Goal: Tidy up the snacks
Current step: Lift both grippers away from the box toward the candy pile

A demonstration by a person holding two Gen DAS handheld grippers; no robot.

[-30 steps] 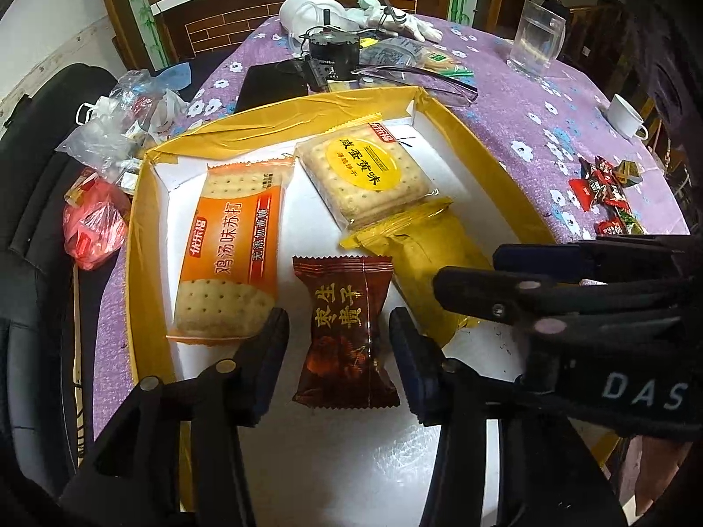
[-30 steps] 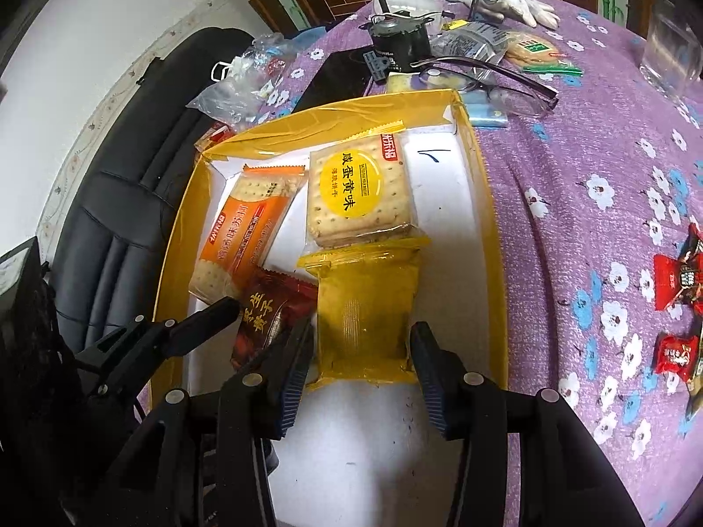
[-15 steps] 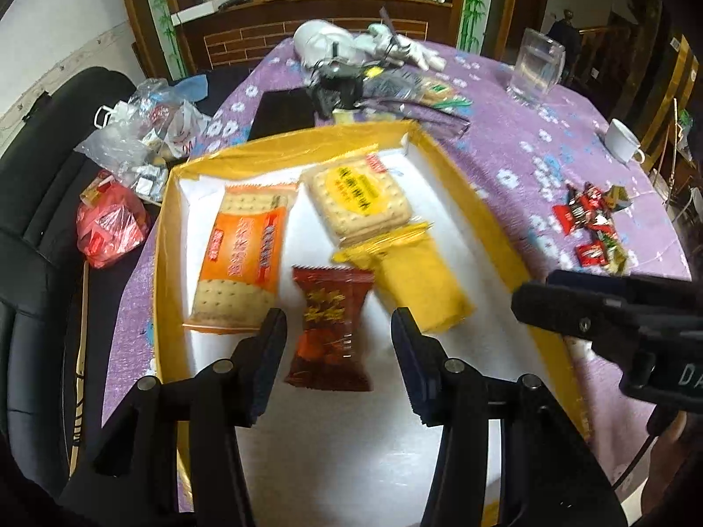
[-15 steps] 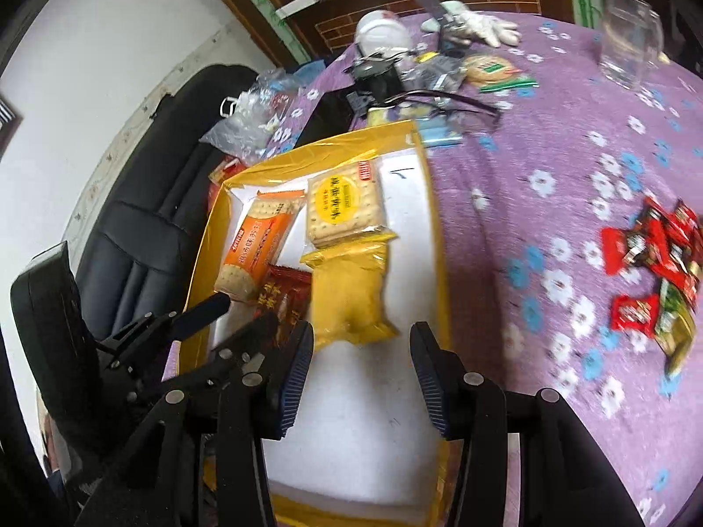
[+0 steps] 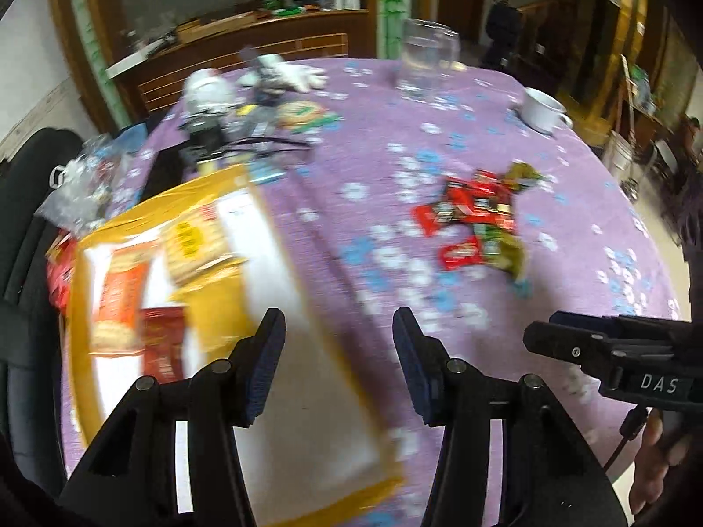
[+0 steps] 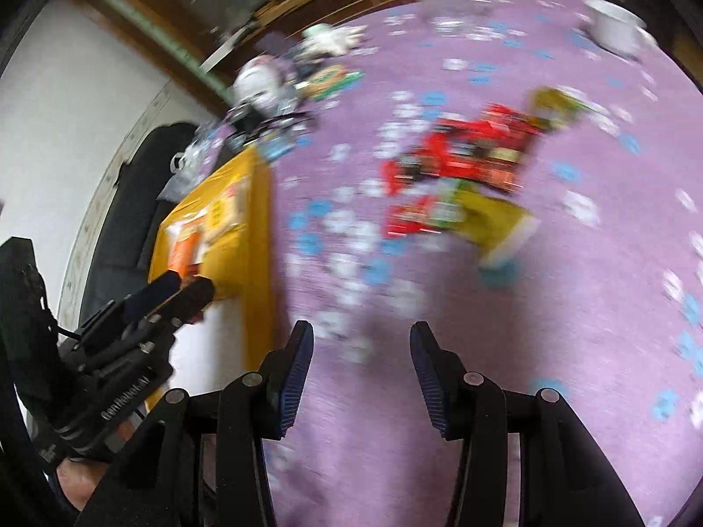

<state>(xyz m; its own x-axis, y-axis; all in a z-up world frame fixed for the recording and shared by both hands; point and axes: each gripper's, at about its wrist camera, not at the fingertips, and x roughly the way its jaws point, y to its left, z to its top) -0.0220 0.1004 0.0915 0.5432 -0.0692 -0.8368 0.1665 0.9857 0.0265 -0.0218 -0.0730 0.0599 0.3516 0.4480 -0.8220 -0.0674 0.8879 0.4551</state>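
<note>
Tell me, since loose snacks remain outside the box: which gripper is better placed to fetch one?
Probably the right gripper: empty, open, already over purple floral tablecloth facing the red and yellow wrapper pile. The left gripper straddles the yellow cardboard box's rim.

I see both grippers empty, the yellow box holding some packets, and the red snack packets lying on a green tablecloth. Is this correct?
One detail is wrong: the tablecloth is purple with a flower pattern, not green, as both wrist views show. The rest holds: the left gripper and right gripper are empty, the yellow box holds packets, and the red snack packets lie on the cloth.
</note>
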